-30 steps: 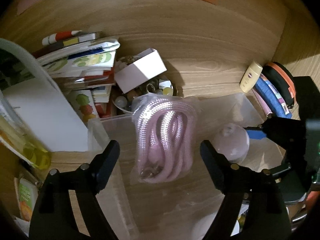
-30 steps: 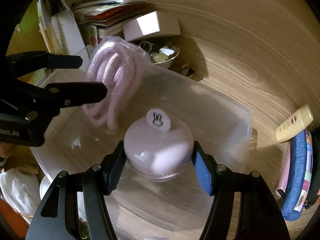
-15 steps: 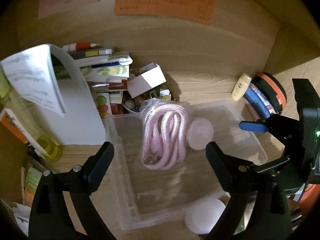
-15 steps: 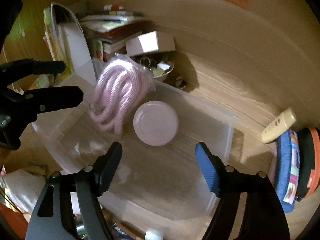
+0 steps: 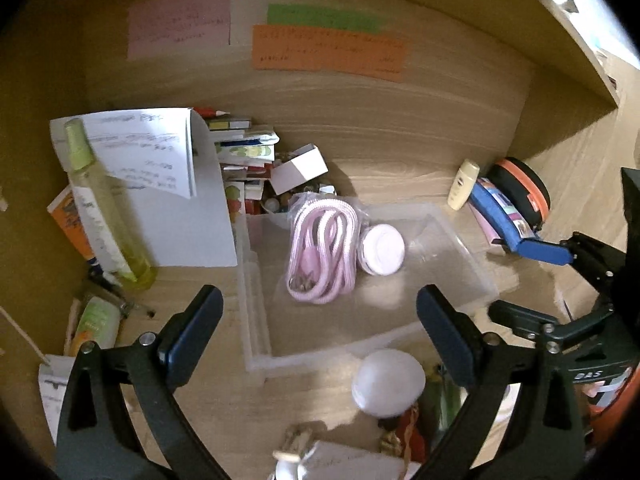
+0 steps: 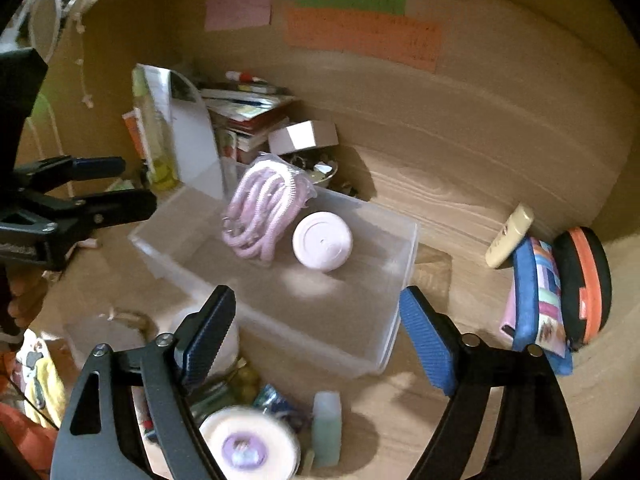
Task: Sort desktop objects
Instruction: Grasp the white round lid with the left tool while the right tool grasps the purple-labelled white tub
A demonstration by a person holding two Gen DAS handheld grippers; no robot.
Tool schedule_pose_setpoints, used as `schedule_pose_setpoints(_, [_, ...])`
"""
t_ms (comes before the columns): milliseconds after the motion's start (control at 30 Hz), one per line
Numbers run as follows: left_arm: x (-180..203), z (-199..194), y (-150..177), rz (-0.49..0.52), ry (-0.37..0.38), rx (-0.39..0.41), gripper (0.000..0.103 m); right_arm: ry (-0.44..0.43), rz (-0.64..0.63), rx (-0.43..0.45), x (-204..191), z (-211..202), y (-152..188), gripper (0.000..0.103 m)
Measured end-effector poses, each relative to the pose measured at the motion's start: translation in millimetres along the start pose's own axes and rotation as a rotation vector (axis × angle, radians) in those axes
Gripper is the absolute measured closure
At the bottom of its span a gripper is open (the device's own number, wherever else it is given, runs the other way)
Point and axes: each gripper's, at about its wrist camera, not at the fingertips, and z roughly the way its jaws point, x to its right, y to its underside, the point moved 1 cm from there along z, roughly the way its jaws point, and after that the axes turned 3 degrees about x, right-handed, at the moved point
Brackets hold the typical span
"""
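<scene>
In bin [image 5: 460, 248]: rope [image 5: 320, 252], jar [image 5: 382, 250]. Tube [image 6: 510, 236] at 2 o'clock of right tongs [image 6: 320, 344], nearer; both tongs wide, empty.

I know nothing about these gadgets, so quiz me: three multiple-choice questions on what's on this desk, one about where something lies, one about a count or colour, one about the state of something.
1. Where does the bagged coil of pink rope lie?
A. inside the clear plastic bin
B. on the book stack
C. beside the pouches

2. How many things lie in that bin?
A. one
B. two
C. four

3. How do the jaws of the right gripper stand?
A. clamped on the jar
B. shut on nothing
C. open, holding nothing

Answers: 1 A, the rope rests against the bin's far wall. 2 B, only the rope and the round pale-pink jar. 3 C, a wide gap shows between the fingers, with nothing in it.
</scene>
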Motion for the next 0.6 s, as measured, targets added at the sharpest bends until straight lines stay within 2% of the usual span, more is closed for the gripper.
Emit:
schedule_pose_setpoints(267, [6.4, -7.6, 26.6, -0.001, 0.014, -0.049, 0.005, 0.012, -0.017, 0.047, -16.5, -32.3, 29.9, 0.015])
schedule_pose_setpoints(600, [17.9, 16.2, 63.2, 0.022, 0.021, -0.204, 0.005, -0.011, 0.0, 0.026, -23.6, -42.8, 66.7, 0.015])
